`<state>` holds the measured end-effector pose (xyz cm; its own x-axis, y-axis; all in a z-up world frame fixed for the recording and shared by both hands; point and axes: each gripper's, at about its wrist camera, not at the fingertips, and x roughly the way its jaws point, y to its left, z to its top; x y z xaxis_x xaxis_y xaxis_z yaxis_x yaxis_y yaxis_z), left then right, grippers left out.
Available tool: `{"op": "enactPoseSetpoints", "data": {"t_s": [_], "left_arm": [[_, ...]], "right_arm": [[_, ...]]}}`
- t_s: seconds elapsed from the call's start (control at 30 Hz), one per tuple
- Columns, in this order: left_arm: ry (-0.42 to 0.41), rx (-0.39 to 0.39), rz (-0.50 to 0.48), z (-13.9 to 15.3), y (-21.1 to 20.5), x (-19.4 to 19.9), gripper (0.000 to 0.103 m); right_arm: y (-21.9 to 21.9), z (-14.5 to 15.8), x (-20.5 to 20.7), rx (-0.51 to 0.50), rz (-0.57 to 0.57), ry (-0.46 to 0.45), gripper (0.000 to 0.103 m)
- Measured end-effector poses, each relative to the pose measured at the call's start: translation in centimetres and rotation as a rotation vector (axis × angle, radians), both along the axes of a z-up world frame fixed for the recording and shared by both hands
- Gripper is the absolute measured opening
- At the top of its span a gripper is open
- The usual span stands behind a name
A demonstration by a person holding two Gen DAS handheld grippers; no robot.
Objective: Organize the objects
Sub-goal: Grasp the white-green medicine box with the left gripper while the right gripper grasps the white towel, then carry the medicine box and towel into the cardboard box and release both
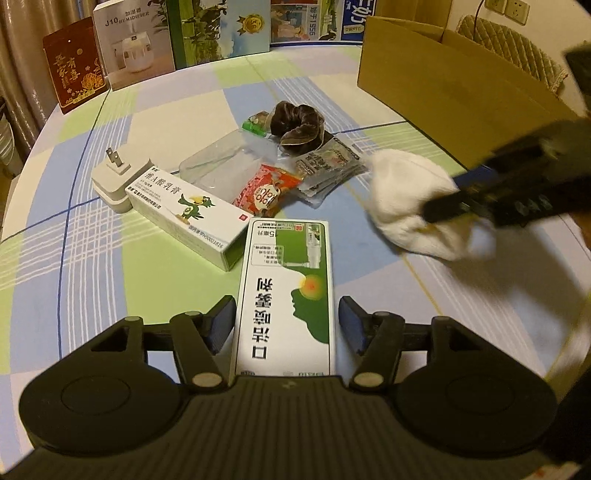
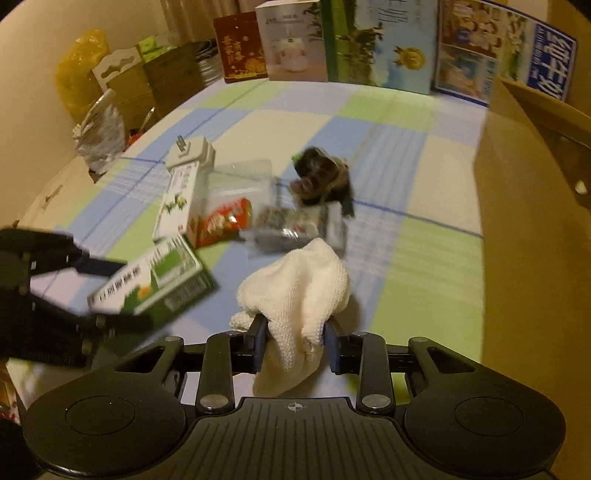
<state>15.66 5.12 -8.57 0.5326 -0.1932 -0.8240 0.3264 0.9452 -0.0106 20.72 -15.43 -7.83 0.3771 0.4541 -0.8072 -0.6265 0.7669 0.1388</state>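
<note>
Both tongs are loaded: my left gripper (image 1: 287,326) has its blue-padded fingers closed against the sides of a green-and-white rectangular cardboard medicine box (image 1: 286,295), lifted off the surface, while my right gripper (image 2: 295,341) pinches a bunched white knitted cloth (image 2: 295,288) between its pads, the cloth drooping forward and down. I see both held above a table covered in a checked cloth of pale blue, green and cream squares (image 1: 74,258). On it lies a loose cluster: a white plug adapter with prongs up (image 1: 118,179) touching a long white carton printed with a green cartoon bird (image 1: 188,214), a clear plastic bag (image 1: 218,166), a red snack packet (image 1: 266,192), some grey printed sachets (image 1: 328,166) and a dark brown velvet scrunchie (image 1: 299,125). An open brown cardboard box (image 1: 443,92) stands at the table's right side. Along the far edge I see upright printed cartons (image 1: 221,29), including a dark red one (image 1: 74,66). Beyond are a beige wall and a wall socket (image 1: 513,9).
</note>
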Motion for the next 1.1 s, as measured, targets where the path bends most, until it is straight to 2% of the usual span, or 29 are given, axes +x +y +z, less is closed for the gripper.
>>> {"op": "enactPoseSetpoints", "data": {"t_s": [0.07,0.23,0.43,0.83,1.1], "left_arm": [[0.016,0.007,0.017,-0.2,-0.1,0.4,0.052],[0.04,0.022,0.026,-0.1,-0.5,0.6,0.051],[0.026,0.015,0.044,1.6,-1.0,0.0,0.051],[-0.045,-0.011,0.016,7.6,-4.8,-0.8,0.051],[-0.12,-0.064,-0.044,13.6,-11.0,0.4,0.051]], "right_arm": [[-0.7,0.0,-0.4,0.008,-0.02,0.004,0.028],[-1.1,0.5,-1.1,0.013,-0.037,-0.011,0.026],[-1.4,2.6,-2.0,0.027,-0.036,-0.053,0.026],[-4.8,9.6,-3.7,0.093,-0.084,-0.163,0.026],[-11.5,16.0,-3.4,0.153,-0.202,-0.273,0.026]]}}
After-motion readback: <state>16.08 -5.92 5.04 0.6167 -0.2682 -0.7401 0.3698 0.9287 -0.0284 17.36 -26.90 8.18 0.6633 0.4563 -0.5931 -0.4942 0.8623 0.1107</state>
